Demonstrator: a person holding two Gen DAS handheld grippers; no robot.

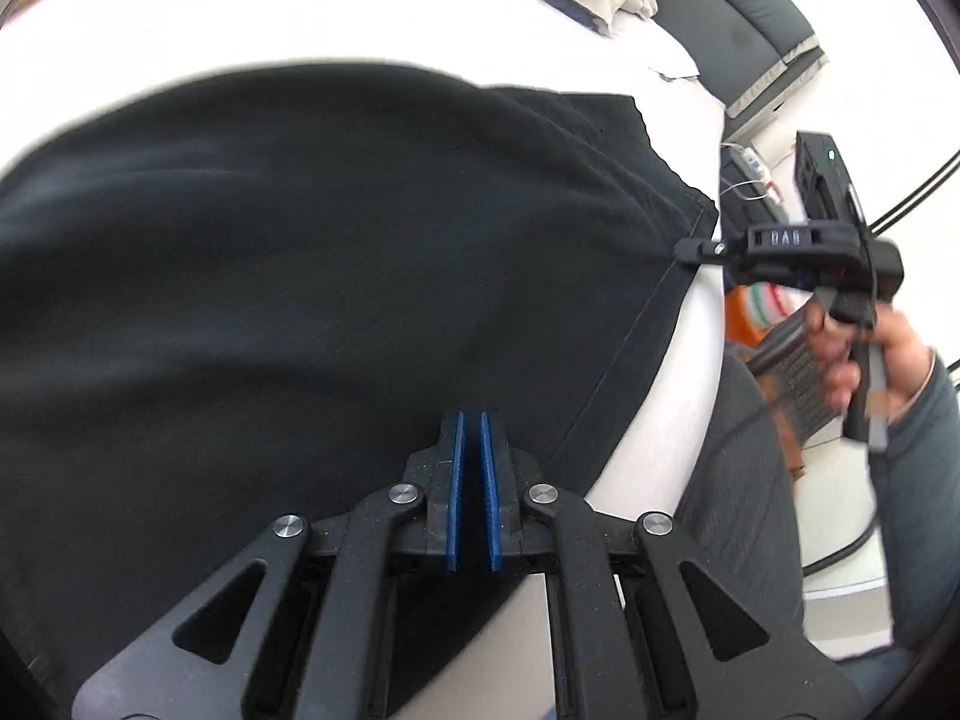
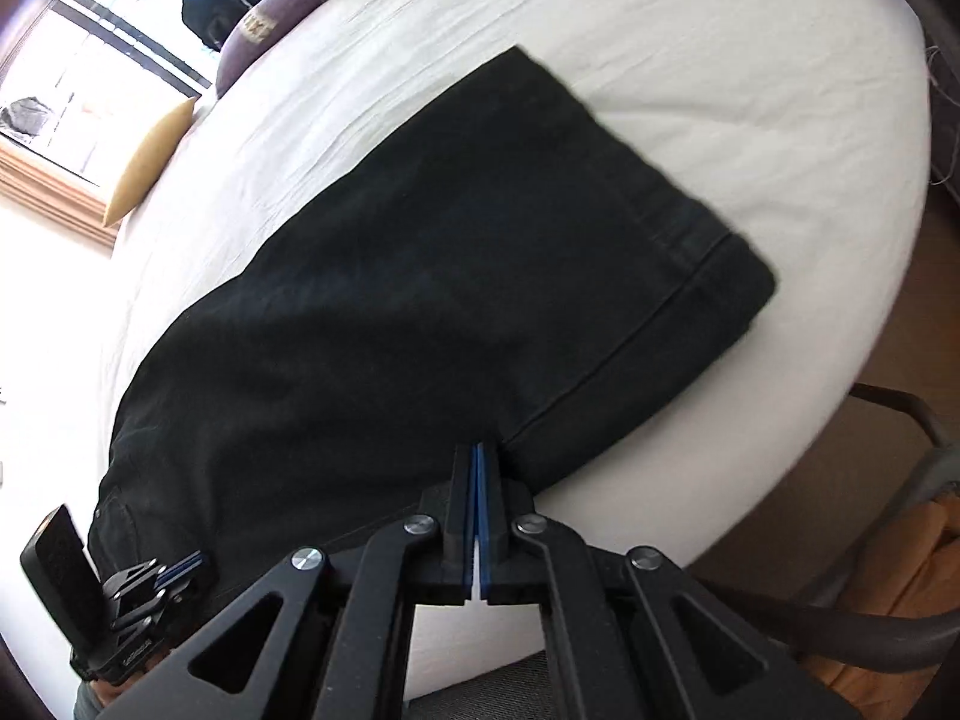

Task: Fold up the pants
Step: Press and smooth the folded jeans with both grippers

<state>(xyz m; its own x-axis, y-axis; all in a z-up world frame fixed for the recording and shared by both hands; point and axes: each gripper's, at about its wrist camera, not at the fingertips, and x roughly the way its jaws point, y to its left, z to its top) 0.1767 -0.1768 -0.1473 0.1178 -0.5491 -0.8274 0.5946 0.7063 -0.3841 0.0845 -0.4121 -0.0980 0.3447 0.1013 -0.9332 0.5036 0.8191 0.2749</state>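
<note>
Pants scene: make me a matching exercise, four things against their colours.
Things:
1. pants
2. sheet
3. pillow
4. pads

Colours:
a. blue
b. white
c. black
d. yellow

Pairs: 1-c, 2-b, 3-d, 4-a

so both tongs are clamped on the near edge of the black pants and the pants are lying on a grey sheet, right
Not quite: the sheet is white, not grey, as the right wrist view shows. The rest holds: the left tongs and the right tongs are both clamped on the near edge of the black pants.
</note>
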